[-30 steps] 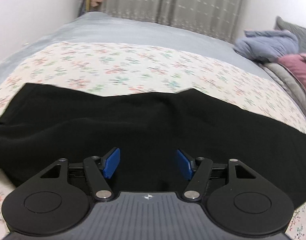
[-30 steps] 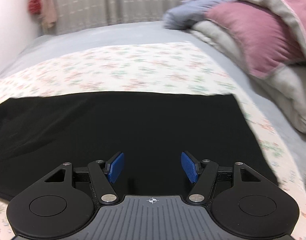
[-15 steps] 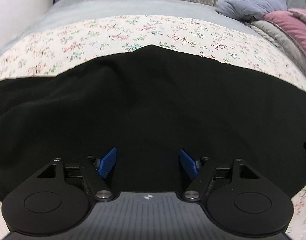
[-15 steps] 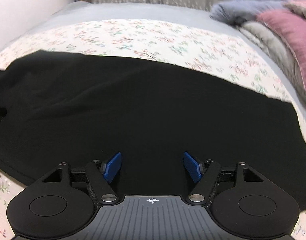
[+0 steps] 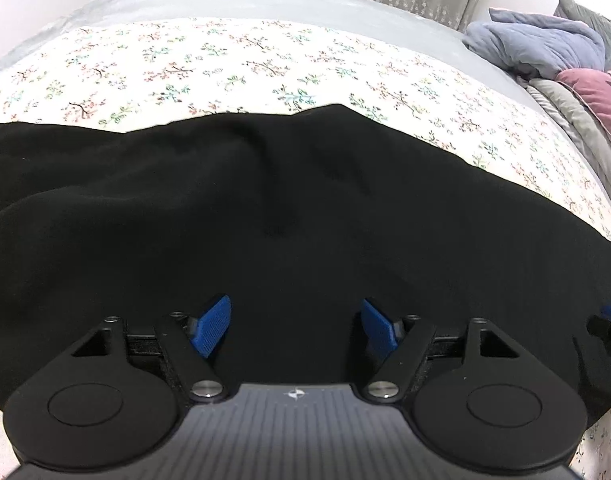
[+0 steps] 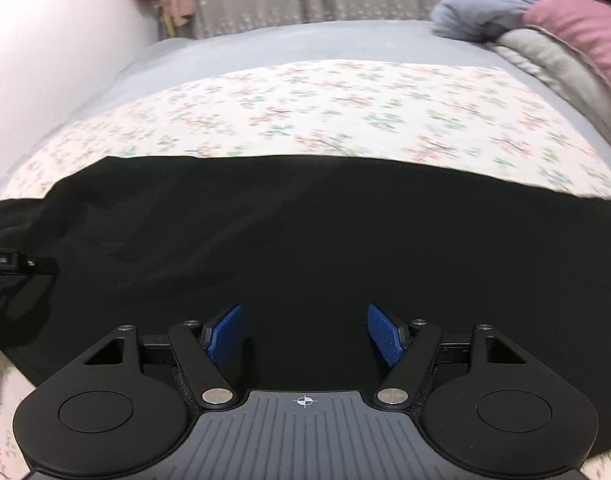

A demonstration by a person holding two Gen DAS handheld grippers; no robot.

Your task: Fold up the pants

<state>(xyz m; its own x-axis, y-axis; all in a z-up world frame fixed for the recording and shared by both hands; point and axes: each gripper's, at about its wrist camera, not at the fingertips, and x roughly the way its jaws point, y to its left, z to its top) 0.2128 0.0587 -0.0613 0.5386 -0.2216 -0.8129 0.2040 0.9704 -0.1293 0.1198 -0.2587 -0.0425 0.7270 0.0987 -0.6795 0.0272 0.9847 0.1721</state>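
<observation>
One pair of black pants lies on a floral sheet; two grippers, left and right (jaws wide, empty), hover above, seemingly not touching.

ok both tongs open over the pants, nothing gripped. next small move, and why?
Probably lower both and close on the near edge of the black pants. The left tongs and right tongs are open and empty, with black cloth between and below the pads. The pants lie spread on the floral sheet, with wrinkles toward the left, so no fold can start without a grip.
</observation>
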